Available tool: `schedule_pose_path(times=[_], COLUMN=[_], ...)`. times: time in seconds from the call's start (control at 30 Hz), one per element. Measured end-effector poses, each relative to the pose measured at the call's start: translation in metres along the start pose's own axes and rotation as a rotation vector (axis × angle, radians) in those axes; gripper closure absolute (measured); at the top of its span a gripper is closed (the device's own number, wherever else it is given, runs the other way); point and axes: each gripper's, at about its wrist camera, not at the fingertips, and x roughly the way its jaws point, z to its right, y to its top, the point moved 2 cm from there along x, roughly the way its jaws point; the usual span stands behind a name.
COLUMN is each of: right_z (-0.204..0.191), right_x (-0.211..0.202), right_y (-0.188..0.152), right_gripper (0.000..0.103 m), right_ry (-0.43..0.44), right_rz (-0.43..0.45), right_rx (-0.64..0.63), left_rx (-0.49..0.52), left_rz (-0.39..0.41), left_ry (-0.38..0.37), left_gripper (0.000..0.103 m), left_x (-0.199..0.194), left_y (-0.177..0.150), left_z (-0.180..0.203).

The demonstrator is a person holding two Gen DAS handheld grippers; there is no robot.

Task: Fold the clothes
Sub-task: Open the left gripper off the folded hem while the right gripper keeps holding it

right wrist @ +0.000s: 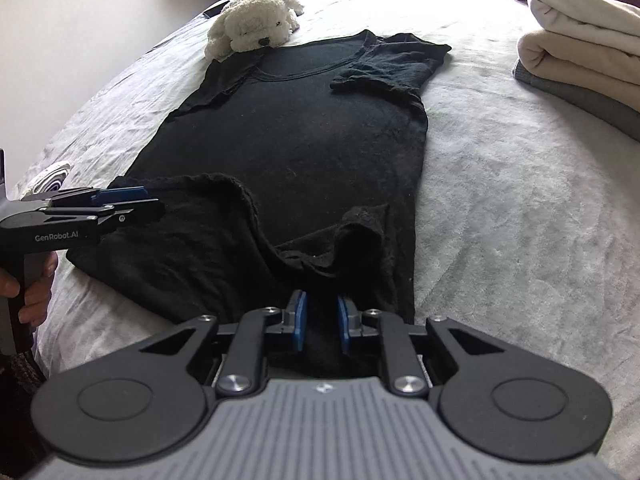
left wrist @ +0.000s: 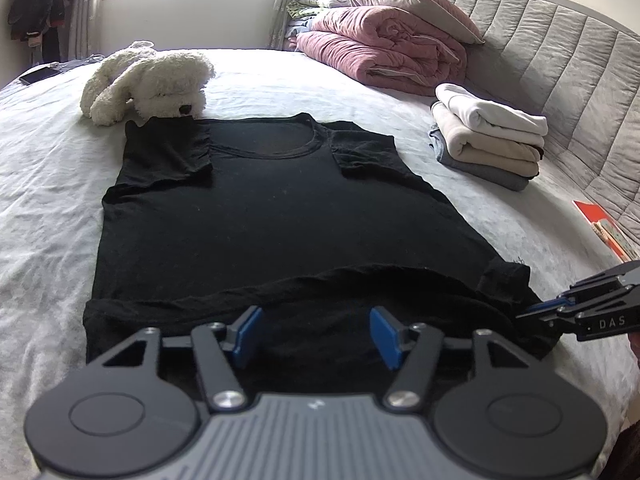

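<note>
A black T-shirt [left wrist: 272, 208] [right wrist: 312, 140] lies flat on the bed, neck at the far end and both sleeves folded in. Its near hem is rumpled and partly turned back. My left gripper [left wrist: 316, 334] stands open just above the near hem, nothing between its blue pads; in the right wrist view it [right wrist: 156, 200] reaches in from the left, held by a hand [right wrist: 36, 292]. My right gripper [right wrist: 321, 322] is at the hem's right corner, jaws narrow with a small gap and black cloth in it. It [left wrist: 520, 314] shows at the right edge of the left wrist view.
A white plush dog [left wrist: 152, 80] [right wrist: 256, 20] lies at the shirt's collar. A stack of folded clothes [left wrist: 488, 136] [right wrist: 580, 56] sits to the right, near the grey headboard [left wrist: 560, 40]. Pink bedding [left wrist: 384, 44] is piled behind. A phone [left wrist: 40, 74] lies far left, a red book [left wrist: 600, 224] at right.
</note>
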Motion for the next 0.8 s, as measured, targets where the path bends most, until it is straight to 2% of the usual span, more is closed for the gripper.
schedule_pose_path(times=[0.33, 0.6, 0.73, 0.8], right_z=[0.001, 0.008, 0.021, 0.02], right_x=[0.011, 0.032, 0.035, 0.029], right_y=[0.014, 0.04, 0.046, 0.047], right_gripper=[0.087, 0.086, 0.086, 0.077], right_ry=[0.006, -0.078, -0.063, -0.071], right_rz=[0.044, 0.223, 0.254, 0.27], right_rx=[0.027, 0.079, 0.154, 0.131], left_rx=[0.035, 0.037, 0.044, 0.039], left_rz=[-0.027, -0.028, -0.026, -0.019], left_ry=[0.009, 0.021, 0.03, 0.034], left_gripper=[0.042, 0.042, 0.042, 0.042], left_x=[0.005, 0.007, 0.006, 0.004], left_y=[-0.003, -0.003, -0.004, -0.004], left_z=[0.001, 0.0, -0.001, -0.003])
